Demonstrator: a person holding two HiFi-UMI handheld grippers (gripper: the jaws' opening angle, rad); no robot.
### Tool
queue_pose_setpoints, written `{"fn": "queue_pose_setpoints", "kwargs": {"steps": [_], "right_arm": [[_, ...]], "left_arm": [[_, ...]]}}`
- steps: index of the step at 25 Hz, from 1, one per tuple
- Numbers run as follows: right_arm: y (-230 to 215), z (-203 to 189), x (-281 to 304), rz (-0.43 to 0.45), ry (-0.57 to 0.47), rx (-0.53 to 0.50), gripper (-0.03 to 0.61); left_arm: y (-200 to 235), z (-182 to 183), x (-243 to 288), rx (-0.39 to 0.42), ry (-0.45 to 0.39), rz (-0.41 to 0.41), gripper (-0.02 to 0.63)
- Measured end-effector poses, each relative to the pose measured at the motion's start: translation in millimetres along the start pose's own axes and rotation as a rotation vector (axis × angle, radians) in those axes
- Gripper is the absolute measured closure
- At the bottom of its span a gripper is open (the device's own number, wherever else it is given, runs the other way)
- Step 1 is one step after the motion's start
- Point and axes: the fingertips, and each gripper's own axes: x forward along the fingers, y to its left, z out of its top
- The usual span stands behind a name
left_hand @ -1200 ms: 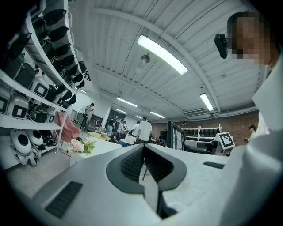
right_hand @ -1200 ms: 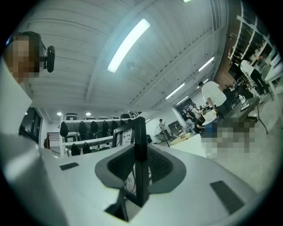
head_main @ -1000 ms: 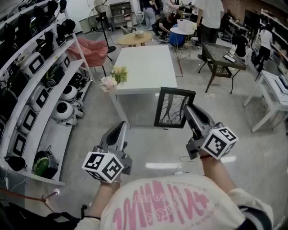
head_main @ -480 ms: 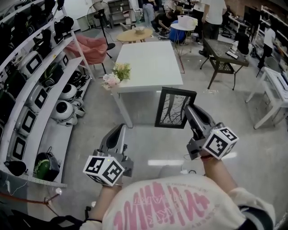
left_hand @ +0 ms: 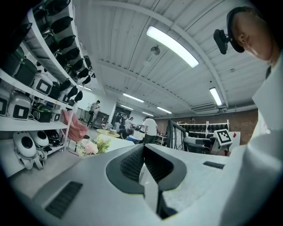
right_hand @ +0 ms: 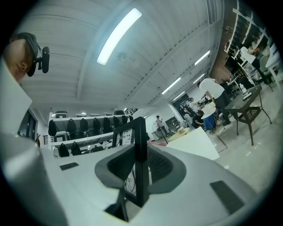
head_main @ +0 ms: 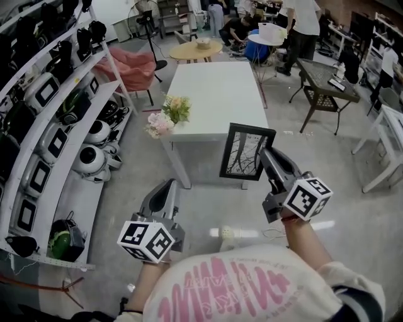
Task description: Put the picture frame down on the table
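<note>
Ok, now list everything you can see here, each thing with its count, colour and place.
picture frame: one, black, upright in the air before the white table's near end
white table: one, white, centre
flowers: one bunch, pink and cream, white table's near left corner
shelves: one rack, white, left side, loaded with black and white devices
round table: one, tan, beyond the white table
pink chair: one, pink, left of the round table
dark table: one, dark brown, right side
people: several, far end of the room
left gripper: one, grey, lower left, jaws together, empty
right gripper: one, grey, lower right, clamped on the picture frame's right edge
shirt: one, cream with pink print, bottom edge
</note>
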Motion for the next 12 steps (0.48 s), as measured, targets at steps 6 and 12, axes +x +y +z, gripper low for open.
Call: {"fn": "queue_pose_setpoints", "kwargs": {"steps": [6, 12], "right_arm": [[-36, 15, 88, 0.002, 0.027, -0.011, 0.488], [-72, 37, 158, 0.013, 0.011, -0.022, 0.489]], "left_arm": [[46, 28, 72, -0.008, -0.036, -0.009, 0.611], [84, 45, 141, -0.050, -0.075, -0.027, 0.611]]}}
